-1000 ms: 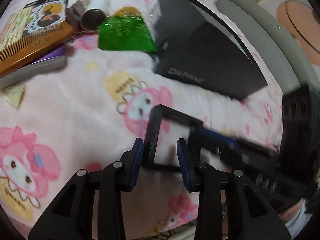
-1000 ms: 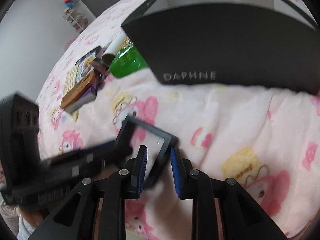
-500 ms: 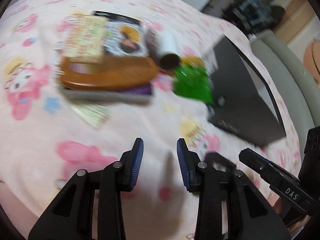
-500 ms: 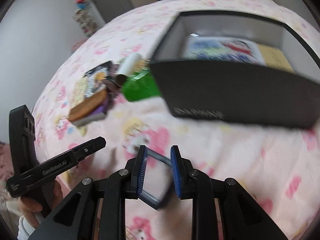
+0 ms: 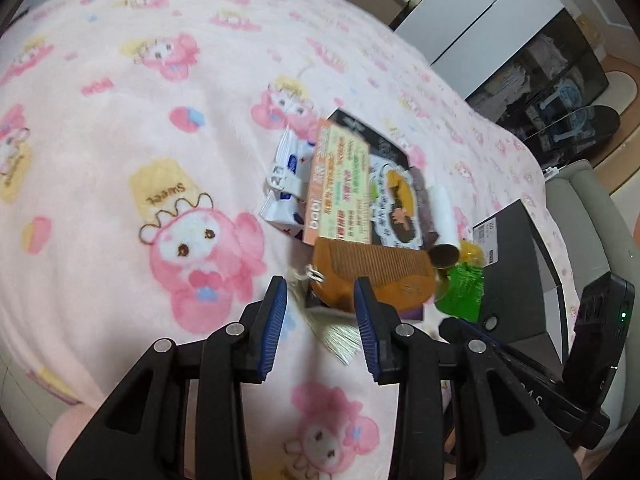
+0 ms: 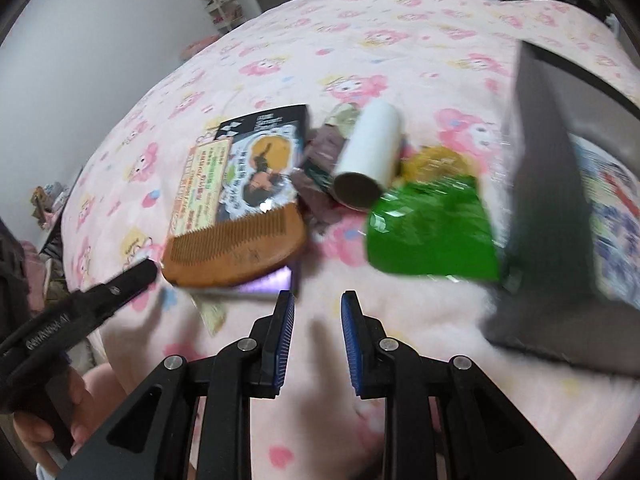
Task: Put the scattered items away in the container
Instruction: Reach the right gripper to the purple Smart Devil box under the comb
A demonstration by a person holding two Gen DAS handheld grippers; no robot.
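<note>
Two grippers now hang empty over a pink cartoon-print blanket [image 5: 120,128]. A second ago the right gripper [image 6: 316,334] pinched a small dark-framed card while the left one stood at it; half a second ago the right one carried it toward the black box. Now that card is in neither view, and the right gripper's blue pads stand apart with only blanket between them. It was probably dropped into the box, though blur hides the inside.

The left gripper [image 5: 320,326] is also spread wide with nothing held. It has swung away from the box and points at the pile of leftover items, its pads on either side of the near end of the wooden comb [image 5: 372,276], not yet touching it.

The comb lies on a printed packet [image 5: 360,188] and a purple-edged booklet [image 6: 268,282]. Beside them rest a white roll [image 6: 370,160], a green pouch [image 6: 432,232] and a small white packet [image 5: 286,184]. The container [image 6: 548,184], the black box, stands just right of the green pouch.

One item seems stowed; the pile remains, and the comb looks like the next pick.
</note>
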